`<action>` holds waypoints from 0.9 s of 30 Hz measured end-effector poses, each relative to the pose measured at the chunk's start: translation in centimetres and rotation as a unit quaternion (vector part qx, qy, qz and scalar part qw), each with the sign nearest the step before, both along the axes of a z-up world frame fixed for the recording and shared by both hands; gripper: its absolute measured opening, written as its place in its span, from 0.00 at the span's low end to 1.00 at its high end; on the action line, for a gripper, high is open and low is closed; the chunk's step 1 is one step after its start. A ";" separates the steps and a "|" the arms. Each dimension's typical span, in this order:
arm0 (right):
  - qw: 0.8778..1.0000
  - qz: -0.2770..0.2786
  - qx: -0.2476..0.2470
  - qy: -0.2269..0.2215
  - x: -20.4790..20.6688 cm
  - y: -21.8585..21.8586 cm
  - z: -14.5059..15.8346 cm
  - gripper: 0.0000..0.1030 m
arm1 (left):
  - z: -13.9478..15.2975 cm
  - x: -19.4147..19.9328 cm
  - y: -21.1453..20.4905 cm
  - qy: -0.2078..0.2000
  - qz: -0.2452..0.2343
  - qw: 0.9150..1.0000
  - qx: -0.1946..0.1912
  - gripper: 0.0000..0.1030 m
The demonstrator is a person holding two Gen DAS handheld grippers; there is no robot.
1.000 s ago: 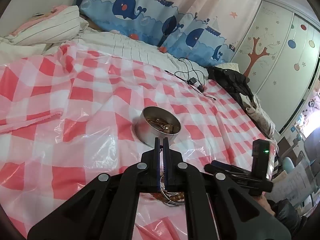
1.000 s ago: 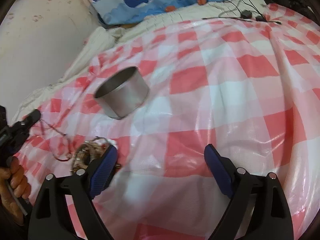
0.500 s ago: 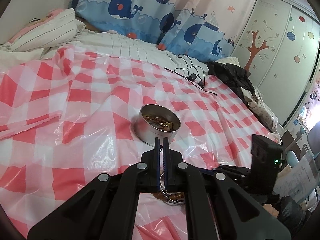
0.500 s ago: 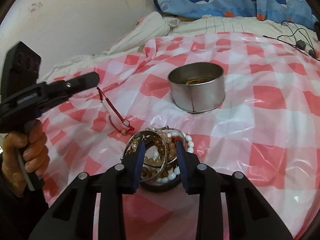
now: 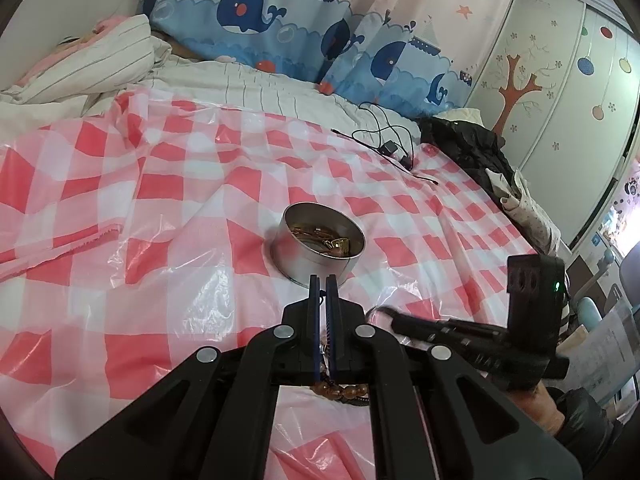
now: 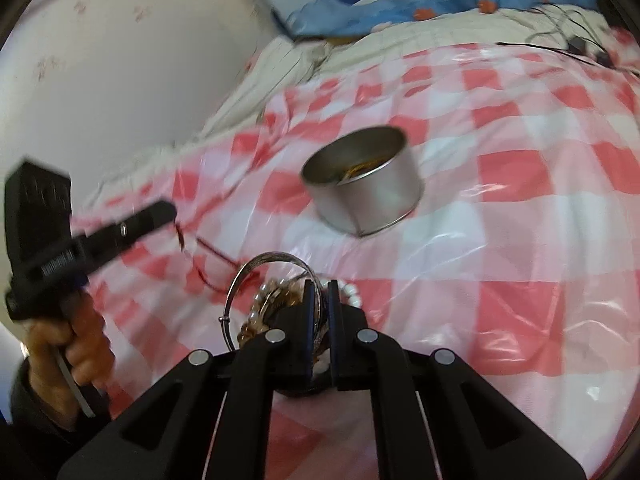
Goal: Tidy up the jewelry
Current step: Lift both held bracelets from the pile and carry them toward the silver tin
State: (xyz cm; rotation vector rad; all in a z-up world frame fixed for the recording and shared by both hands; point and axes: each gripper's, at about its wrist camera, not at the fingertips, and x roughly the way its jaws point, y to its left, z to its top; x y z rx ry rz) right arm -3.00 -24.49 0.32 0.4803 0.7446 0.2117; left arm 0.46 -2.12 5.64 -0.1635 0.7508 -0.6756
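Pinching a silver bangle (image 6: 267, 280) out of the heap, the right tongs (image 6: 319, 292) have their jaws pressed together on its thin wire, so the ring stands tilted above the rest of the pile (image 6: 276, 304) of pearl and amber beads on the checked sheet (image 6: 520, 208) covering the bed. The left tongs (image 5: 322, 288) are also pressed together; a red cord (image 6: 208, 256) runs from their tip down to the pile, and they seem to be pinching its end, though the blur in the right view leaves that unsure. The tin (image 5: 318, 242) sits just beyond the pile, upright and open, with some gold pieces already lying in it, apart from both tongs. The step in hand looks like the pick: one bracelet taken, not yet clear of the others. Next, I judge, the bangle must be lifted free without dragging beads or the cord along, carried the short way over the tin's rim, and let go only once it hangs inside, since a thin hoop held by one edge may swing or catch the rim. Most of the jewelry is yet to be sorted.
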 end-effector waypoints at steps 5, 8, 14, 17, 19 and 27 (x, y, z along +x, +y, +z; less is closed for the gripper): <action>0.999 -0.035 -0.008 0.007 -0.2 -1.4 0.0 0.07 | 0.1 -0.2 -0.3 -0.006 -0.002 1.000 0.009 0.02; 0.999 -0.040 -0.007 0.012 -0.1 -1.6 -0.3 0.07 | 0.2 -0.3 -0.5 -0.011 -0.004 1.000 0.015 0.02; 0.999 -0.046 -0.007 0.021 0.1 -1.8 -0.9 0.07 | 0.4 -0.7 -1.0 -0.022 -0.008 0.999 0.033 0.02; 0.998 -0.051 -0.003 0.025 0.1 -2.2 -1.1 0.07 | 0.4 -0.8 -1.3 -0.028 -0.008 0.999 0.043 0.02; 0.998 -0.053 -0.001 0.028 0.2 -2.2 -1.3 0.07 | 0.4 -0.9 -1.5 -0.031 -0.008 0.998 0.050 0.02; 0.998 -0.059 0.002 0.035 0.3 -2.4 -1.7 0.07 | 0.5 -1.3 -2.1 -0.043 -0.010 0.996 0.072 0.02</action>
